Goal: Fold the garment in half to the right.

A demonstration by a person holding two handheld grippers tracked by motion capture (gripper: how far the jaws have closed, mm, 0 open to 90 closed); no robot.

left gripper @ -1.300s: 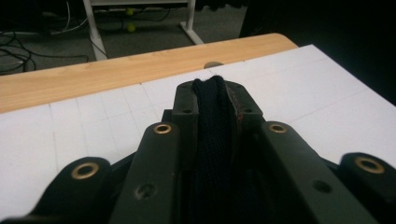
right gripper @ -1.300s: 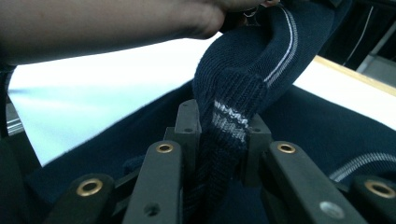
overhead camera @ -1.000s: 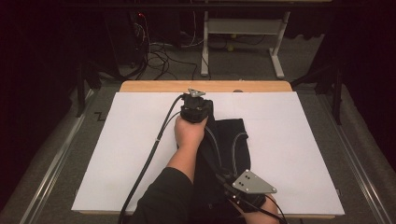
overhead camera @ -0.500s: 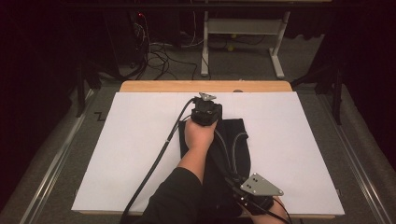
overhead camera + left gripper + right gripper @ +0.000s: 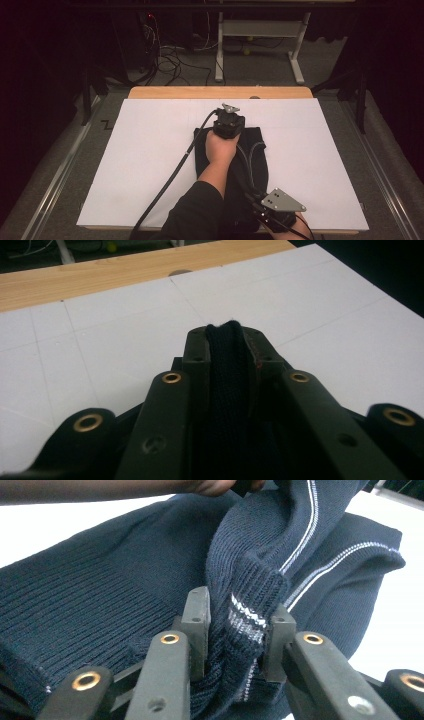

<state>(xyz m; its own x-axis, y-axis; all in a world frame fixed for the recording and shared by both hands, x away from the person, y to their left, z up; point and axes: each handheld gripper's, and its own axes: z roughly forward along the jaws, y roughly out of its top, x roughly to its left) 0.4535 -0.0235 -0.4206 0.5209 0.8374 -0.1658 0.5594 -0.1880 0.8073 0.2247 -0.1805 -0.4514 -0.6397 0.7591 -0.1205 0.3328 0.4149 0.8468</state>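
Observation:
A dark navy knitted sweater with thin white stripes lies folded on the white sheet, right of the middle. My left gripper is at its far end, shut on a thick fold of the dark knit, which fills the gap in the left gripper. My right gripper is at the near table edge. In the right gripper view, the right gripper is shut on a bunched, white-striped edge of the sweater.
A wooden strip runs along the far side of the table beyond the sheet. Behind it on the floor are cables and a white desk frame. Metal rails flank the table.
The left hand has carried the far end of the sweater to the right. The right gripper has shifted right and nearer to the table's front edge, and the garment now lies narrower.

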